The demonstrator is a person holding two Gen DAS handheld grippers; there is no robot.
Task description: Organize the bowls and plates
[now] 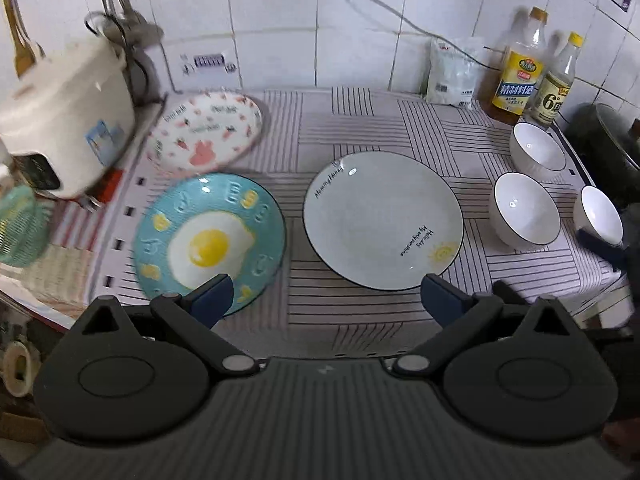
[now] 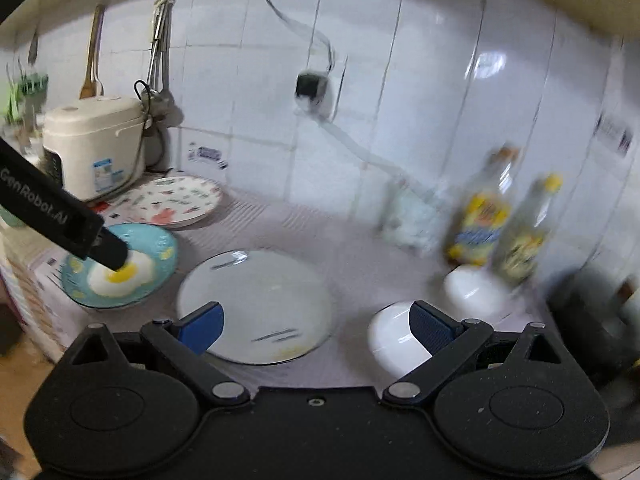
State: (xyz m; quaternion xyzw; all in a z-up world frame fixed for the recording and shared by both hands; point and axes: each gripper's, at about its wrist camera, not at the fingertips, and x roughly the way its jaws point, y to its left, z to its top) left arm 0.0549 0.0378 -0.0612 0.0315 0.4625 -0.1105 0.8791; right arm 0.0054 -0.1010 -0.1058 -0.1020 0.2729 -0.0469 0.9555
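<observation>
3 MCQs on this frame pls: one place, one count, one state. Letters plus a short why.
1. The fried-egg plate sits where relative to the pale sun plate?
A. left B. right C. stacked on it
2. White bowls on the cloth?
A. one B. three C. five
3. The left tool is:
A. shut on a plate B. shut on a bowl C. open, holding nothing

1 A: the left wrist view shows it left, apart.
2 B: three sit near the bottles.
3 C: fingers spread, only cloth between.
</observation>
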